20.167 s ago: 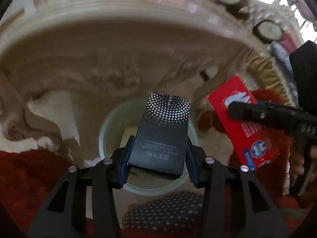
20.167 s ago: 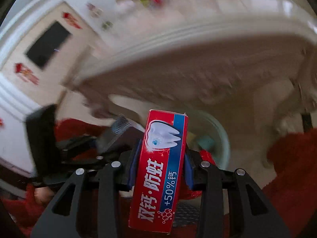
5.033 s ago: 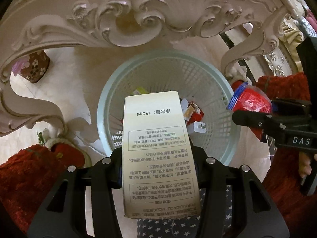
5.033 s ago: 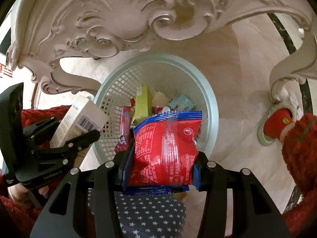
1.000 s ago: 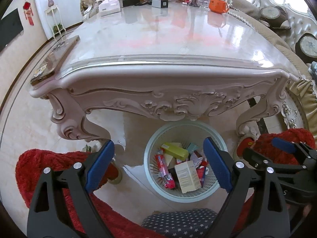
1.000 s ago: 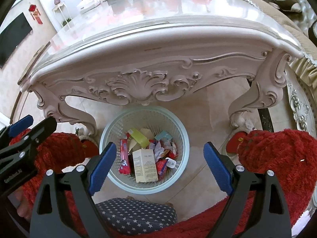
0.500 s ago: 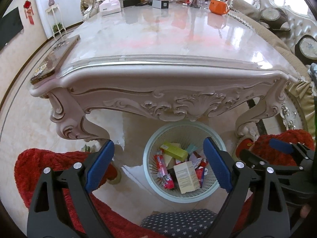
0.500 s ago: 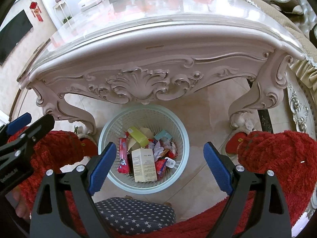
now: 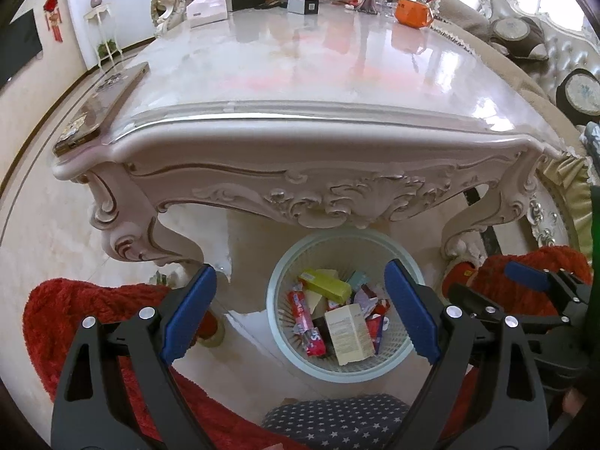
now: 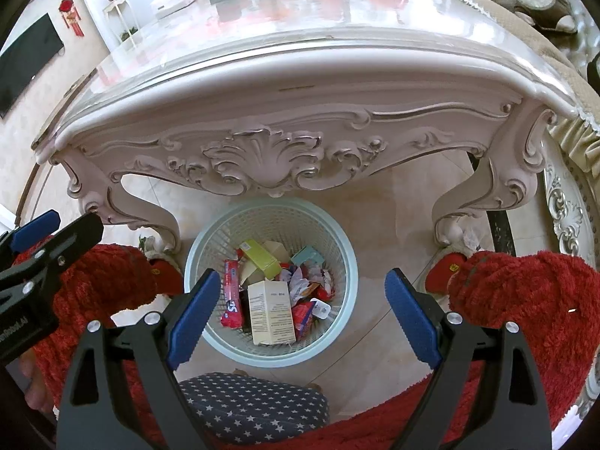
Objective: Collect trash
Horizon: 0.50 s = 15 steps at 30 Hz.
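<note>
The left gripper hangs with its blue-padded jaws spread wide and nothing between them, and the right gripper is the same: jaws apart, empty. Both point down at a pale green mesh basket standing on the floor under the front edge of an ornate carved table.

The trash lies inside the basket: a cream box with printed text on top of the heap, a yellow-green box behind it, a red toothpaste box along the left side, a small teal carton, and crumpled wrappers to the right.

The left wrist view shows a phone lying on the table's left edge and, at the far end, an orange box, a white tissue box and fruit; the right gripper's fingers show at its right margin. The right wrist view shows the carved shell on the apron head-on and the left gripper at its left margin.

The tabletop is glossy marble, the floor pale tile. Red fuzzy fabric flanks the basket, and a star-patterned navy cushion sits just in front of it.
</note>
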Available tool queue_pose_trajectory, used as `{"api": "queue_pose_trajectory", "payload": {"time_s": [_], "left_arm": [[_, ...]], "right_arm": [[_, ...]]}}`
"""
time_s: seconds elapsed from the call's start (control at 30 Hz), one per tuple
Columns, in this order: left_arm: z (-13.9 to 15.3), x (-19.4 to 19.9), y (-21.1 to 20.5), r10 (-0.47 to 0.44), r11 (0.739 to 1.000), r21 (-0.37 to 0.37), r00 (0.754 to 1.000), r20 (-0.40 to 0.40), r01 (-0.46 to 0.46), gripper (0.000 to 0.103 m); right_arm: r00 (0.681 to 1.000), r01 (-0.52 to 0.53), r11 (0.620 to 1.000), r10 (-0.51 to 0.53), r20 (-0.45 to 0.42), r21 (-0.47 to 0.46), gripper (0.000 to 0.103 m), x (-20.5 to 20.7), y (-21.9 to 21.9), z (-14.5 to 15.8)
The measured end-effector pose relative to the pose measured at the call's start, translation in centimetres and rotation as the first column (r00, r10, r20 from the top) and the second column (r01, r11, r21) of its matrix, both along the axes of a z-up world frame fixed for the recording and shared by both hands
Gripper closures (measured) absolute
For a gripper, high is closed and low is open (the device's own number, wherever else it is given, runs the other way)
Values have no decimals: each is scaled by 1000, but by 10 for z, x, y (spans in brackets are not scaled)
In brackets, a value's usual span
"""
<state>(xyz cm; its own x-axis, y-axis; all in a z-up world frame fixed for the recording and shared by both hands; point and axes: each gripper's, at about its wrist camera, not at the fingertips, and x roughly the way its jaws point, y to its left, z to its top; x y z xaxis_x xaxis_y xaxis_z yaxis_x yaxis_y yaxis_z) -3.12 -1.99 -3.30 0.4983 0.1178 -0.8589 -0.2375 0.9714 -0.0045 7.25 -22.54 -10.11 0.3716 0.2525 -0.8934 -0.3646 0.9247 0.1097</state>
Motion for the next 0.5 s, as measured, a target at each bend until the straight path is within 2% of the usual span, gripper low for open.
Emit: {"api": "queue_pose_trajectory", "payload": {"time_s": [0.1, 0.5], "left_arm": [[-1, 1, -2, -3, 1000, 21, 1000, -7, 3, 15], [-2, 4, -3, -13, 1000, -14, 1000, -19, 13, 15]], "right_arm": [[1000, -1, 1000, 1, 0, 0, 18, 0, 0, 0], [1000, -21, 1000, 21, 3, -11, 18, 1, 5, -1]]}}
